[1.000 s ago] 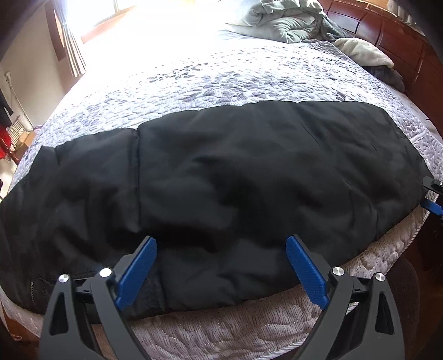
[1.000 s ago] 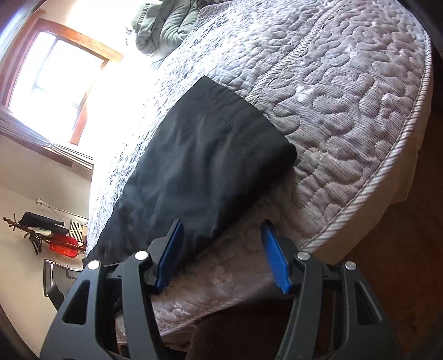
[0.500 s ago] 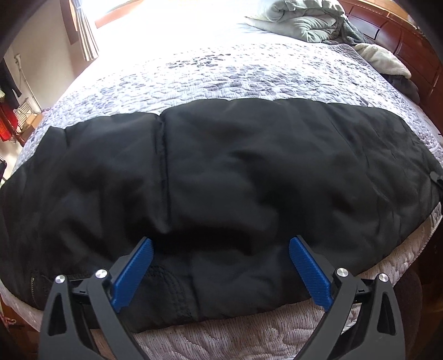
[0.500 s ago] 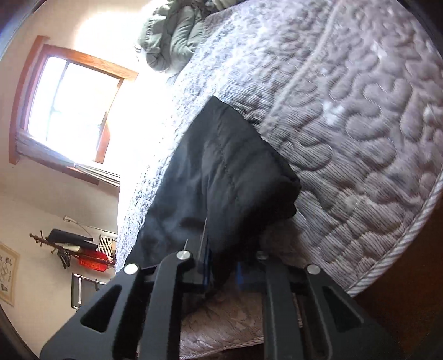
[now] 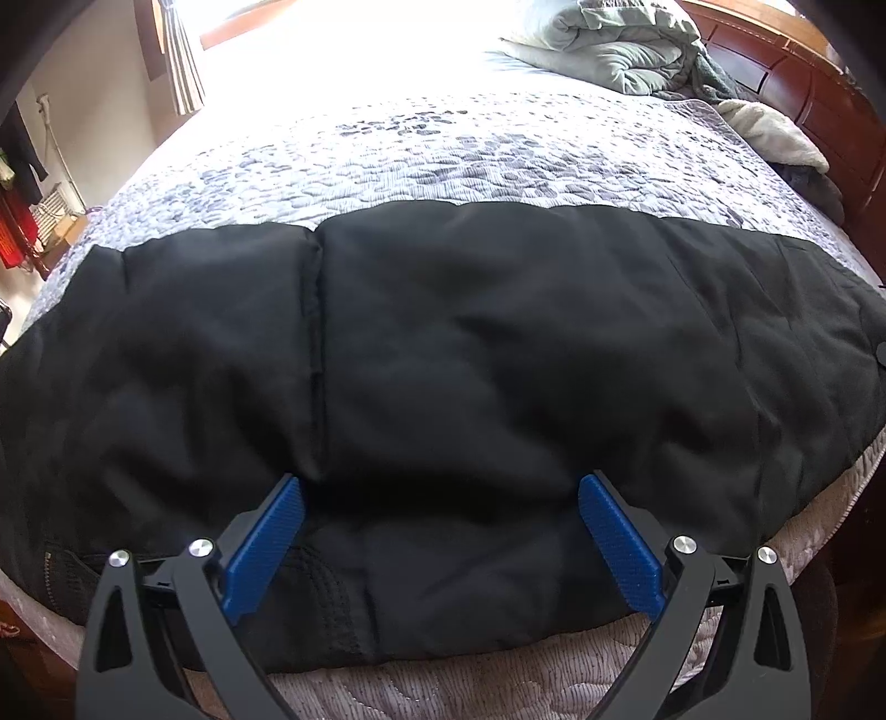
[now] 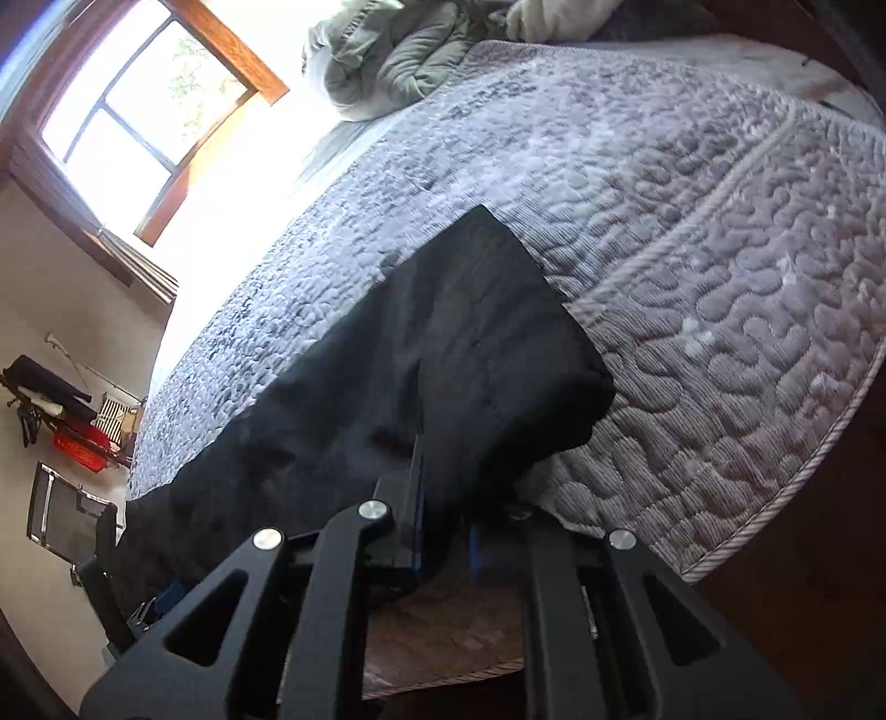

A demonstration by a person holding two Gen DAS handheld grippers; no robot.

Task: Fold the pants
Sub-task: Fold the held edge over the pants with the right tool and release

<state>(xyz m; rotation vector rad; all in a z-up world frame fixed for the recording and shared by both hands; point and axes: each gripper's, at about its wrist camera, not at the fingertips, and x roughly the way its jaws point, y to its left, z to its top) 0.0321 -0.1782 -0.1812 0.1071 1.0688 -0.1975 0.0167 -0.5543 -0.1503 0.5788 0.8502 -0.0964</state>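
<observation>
Black padded pants (image 5: 443, 387) lie stretched across the near side of a quilted grey bed (image 5: 443, 155). My left gripper (image 5: 440, 520) hovers open over the pants' near edge, blue pads wide apart and fabric below them, not pinched. In the right wrist view the pants' leg end (image 6: 487, 354) is lifted off the bedspread (image 6: 720, 249). My right gripper (image 6: 443, 531) is shut on the near corner of that leg end, and the cloth bunches up between the blue pads. The pinched hem itself is hidden by the fingers.
A crumpled grey-green duvet (image 5: 614, 50) and a cream blanket (image 5: 775, 133) lie at the bed's far end by the wooden headboard (image 5: 830, 99). A window (image 6: 144, 105) glares on the left. A rack with red items (image 6: 72, 437) stands by the wall. The mattress edge (image 6: 775, 498) drops off close on the right.
My right gripper closed on the leg end's near corner and rose, rolling, lifting the cloth off the bed. The left gripper stayed open and nearly still, rolling slightly.
</observation>
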